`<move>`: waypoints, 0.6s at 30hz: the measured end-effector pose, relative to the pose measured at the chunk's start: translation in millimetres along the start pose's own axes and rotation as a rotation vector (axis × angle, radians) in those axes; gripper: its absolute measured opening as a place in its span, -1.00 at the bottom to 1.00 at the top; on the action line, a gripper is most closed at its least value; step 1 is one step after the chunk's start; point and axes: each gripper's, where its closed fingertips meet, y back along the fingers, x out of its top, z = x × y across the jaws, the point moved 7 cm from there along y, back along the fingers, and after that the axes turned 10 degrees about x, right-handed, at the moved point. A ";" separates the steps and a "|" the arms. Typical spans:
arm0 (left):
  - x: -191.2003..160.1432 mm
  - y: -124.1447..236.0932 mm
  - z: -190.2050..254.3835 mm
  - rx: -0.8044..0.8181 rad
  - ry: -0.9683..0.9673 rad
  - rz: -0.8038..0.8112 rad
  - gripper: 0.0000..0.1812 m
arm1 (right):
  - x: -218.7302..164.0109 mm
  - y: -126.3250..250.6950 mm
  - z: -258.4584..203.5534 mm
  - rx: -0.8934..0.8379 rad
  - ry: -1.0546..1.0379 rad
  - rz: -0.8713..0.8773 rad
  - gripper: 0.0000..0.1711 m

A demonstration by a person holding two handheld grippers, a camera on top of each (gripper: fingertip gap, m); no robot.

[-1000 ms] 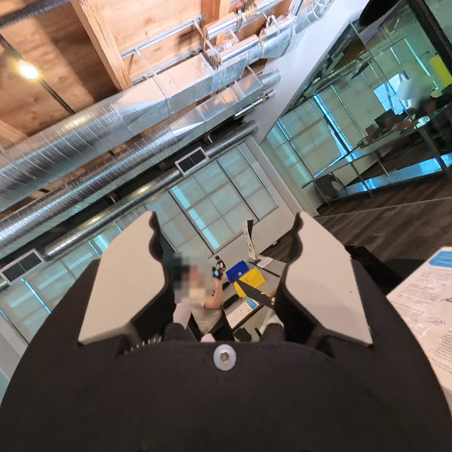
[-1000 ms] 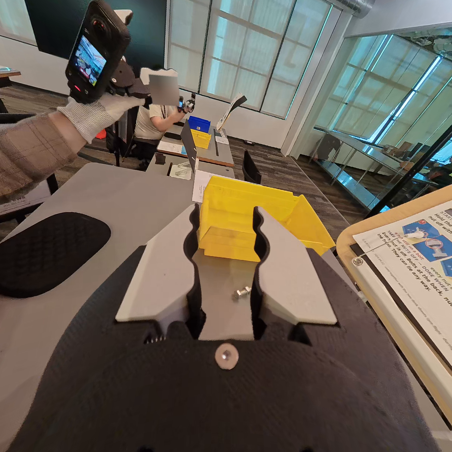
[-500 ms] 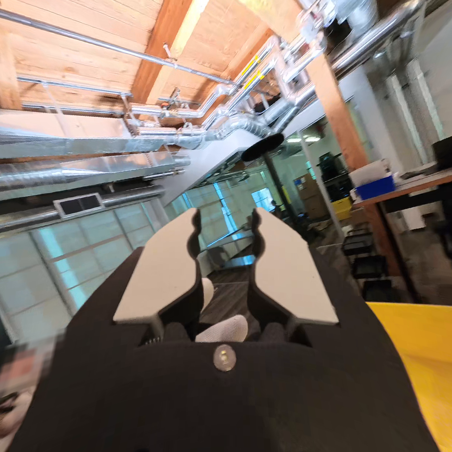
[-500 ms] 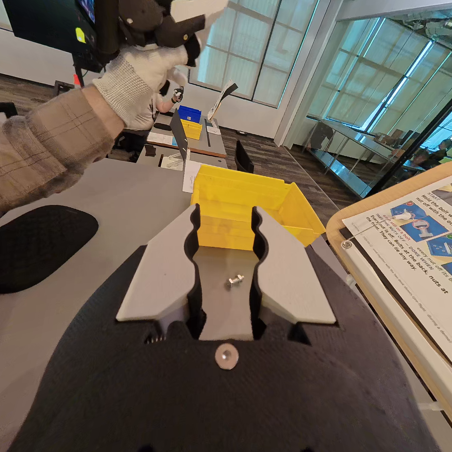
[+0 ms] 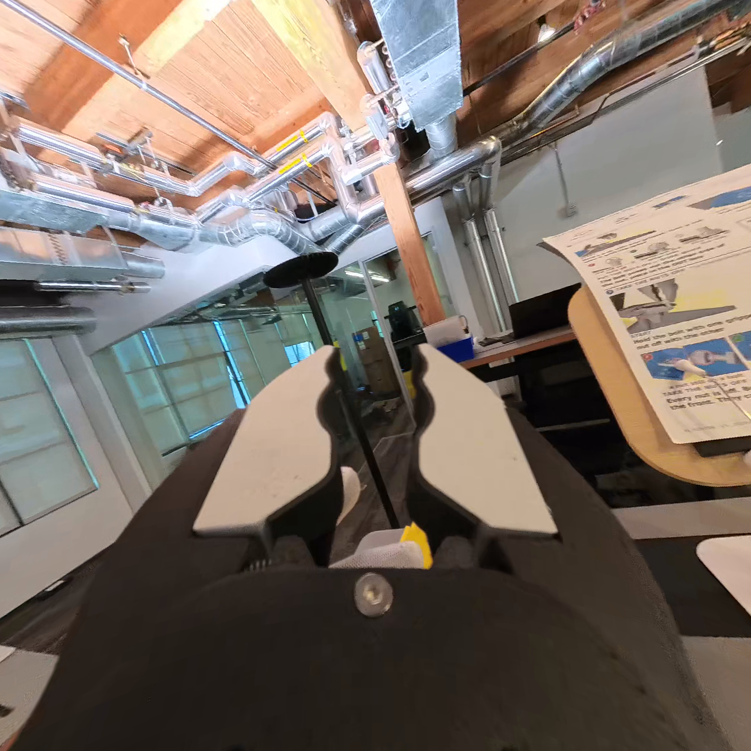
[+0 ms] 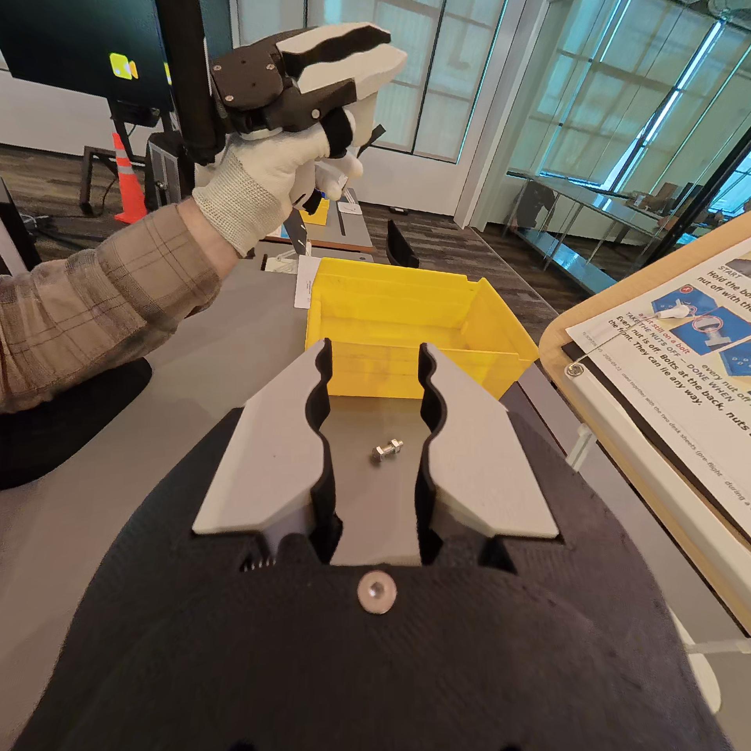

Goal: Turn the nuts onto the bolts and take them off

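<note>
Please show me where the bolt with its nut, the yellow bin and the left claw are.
bolt with nut [image 6: 387, 450]: right wrist view, mid-shaft.
yellow bin [image 6: 410, 376]: right wrist view, front wall.
left claw [image 6: 367, 38]: right wrist view, between fingertips.

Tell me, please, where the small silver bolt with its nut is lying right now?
In the right wrist view, the small silver bolt with its nut lies on the grey table between the right gripper fingers, just before the yellow plastic bin.

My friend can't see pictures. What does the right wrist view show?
A small bolt with a nut on it lies on a grey table, between the open fingers of the right gripper. Behind it sits a yellow bin; a gloved hand holds the left gripper up high.
</note>
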 end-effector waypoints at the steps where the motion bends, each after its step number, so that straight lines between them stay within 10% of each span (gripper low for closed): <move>1: -0.7 -0.5 -0.1 -0.014 0.012 -0.012 -0.54 | -0.8 -0.2 0.2 0.002 -0.005 0.002 -0.52; 11: -11.6 -4.6 12.0 -0.120 -0.013 -0.104 -0.14 | -6.4 -4.4 0.8 -0.004 -0.008 -0.030 -0.52; 18: -6.6 0.4 19.6 -0.125 -0.036 -0.073 -0.49 | 0.3 -3.9 -4.4 0.001 0.010 -0.023 -0.52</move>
